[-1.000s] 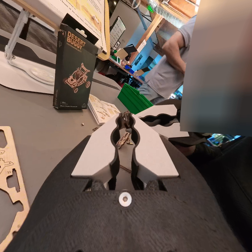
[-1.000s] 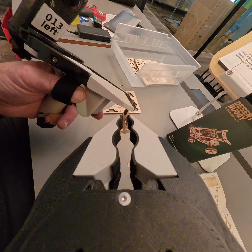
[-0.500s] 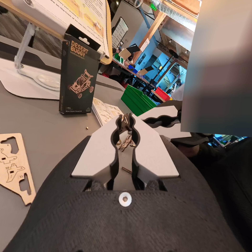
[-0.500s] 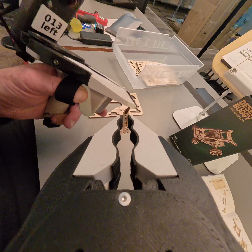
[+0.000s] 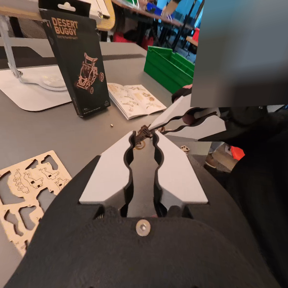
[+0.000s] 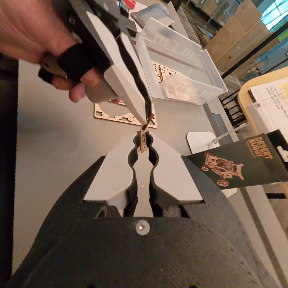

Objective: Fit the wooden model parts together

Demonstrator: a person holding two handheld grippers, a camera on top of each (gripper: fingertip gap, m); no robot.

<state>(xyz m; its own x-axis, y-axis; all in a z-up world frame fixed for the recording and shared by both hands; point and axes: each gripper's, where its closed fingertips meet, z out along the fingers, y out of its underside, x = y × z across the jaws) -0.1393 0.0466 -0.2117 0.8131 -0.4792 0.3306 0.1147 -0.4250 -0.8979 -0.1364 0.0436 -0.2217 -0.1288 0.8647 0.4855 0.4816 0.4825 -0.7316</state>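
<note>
My right gripper (image 6: 143,134) is shut on a thin, flat wooden part (image 6: 143,142) that stands upright between its tips above the grey table. A small dark wooden piece (image 6: 150,117) sits at the top end of this part. My left gripper (image 6: 146,123), held by a hand (image 6: 39,34), comes down steeply from the upper left with its tips at that top end. In the left wrist view my left gripper (image 5: 144,132) has its jaws slightly apart. The part (image 5: 142,134) leans between them, with table showing beside it. The right gripper (image 5: 153,128) reaches in from the right.
A dark model box (image 5: 74,62), an open booklet (image 5: 135,98), a green bin (image 5: 165,70) and a white stand base (image 5: 31,87) are on the table. A punched wooden sheet (image 5: 28,187) lies left. Loose pieces (image 5: 184,148) lie near. A clear tray (image 6: 179,62) holds more sheets. Both grippers' tips are close together, under 4 cm apart.
My left gripper's jaws have spread wider than before. It has swung steeper over the right gripper's part. The right gripper has kept its hold on the part.
</note>
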